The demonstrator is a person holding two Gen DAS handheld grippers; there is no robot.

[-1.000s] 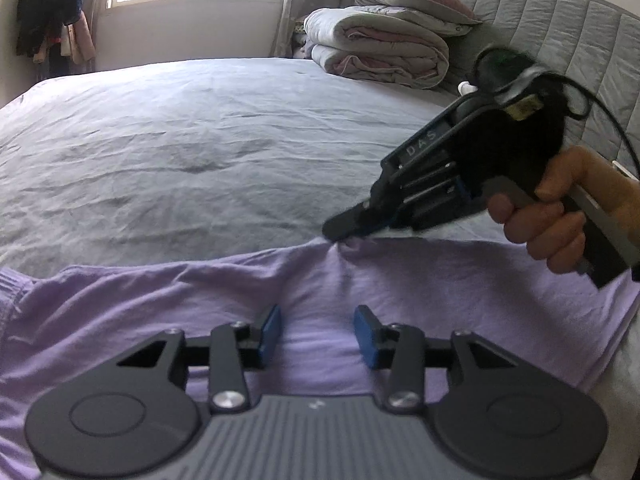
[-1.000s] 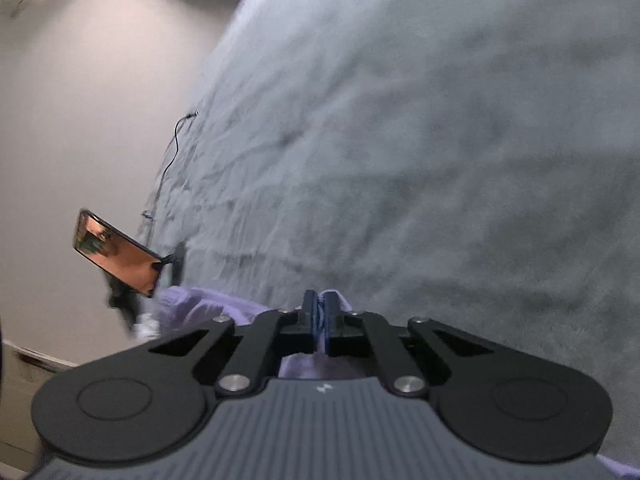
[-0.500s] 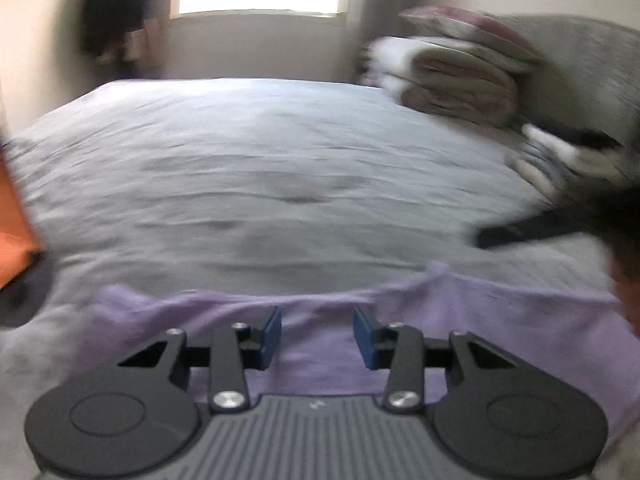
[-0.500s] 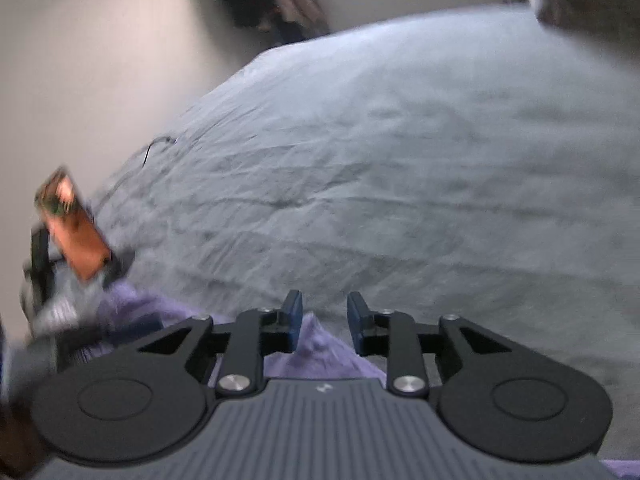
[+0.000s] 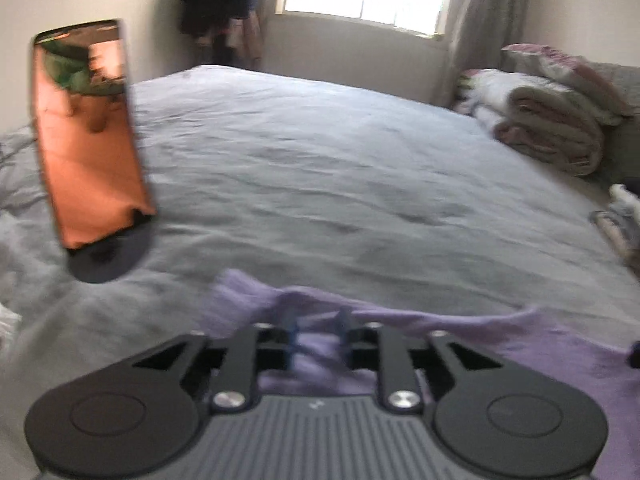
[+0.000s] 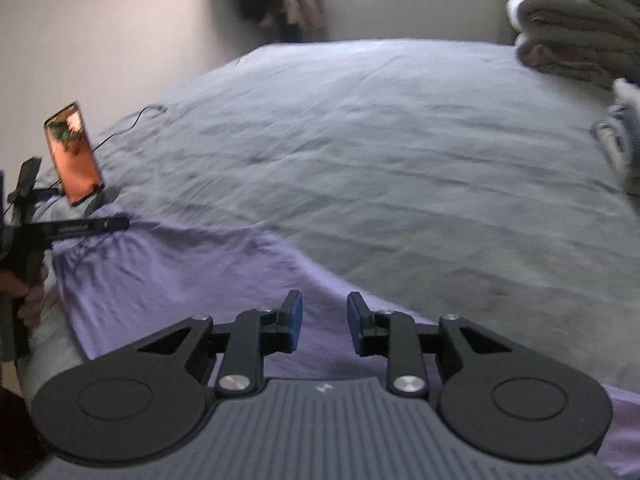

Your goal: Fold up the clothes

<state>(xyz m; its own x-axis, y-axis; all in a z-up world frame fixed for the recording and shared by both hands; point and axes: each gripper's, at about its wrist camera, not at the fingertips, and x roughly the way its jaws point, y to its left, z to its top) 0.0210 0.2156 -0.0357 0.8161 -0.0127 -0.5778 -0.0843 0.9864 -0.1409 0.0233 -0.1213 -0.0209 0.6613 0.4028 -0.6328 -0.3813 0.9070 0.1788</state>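
Lilac garment [image 5: 532, 356] lies along the near edge of the grey bed [image 5: 320, 168]. In my left wrist view, my left gripper [image 5: 316, 330] sits narrow around a bunched edge of it; blur keeps me from telling whether the pads truly pinch cloth. A phone on a stand [image 5: 88, 136] faces me, presumably recording. In my right wrist view, my right gripper [image 6: 324, 316] hangs wide above the flat cloth, holding nothing. My left hand [image 6: 28, 292] is cut off at the frame edge.

No text, label or number can be read anywhere.
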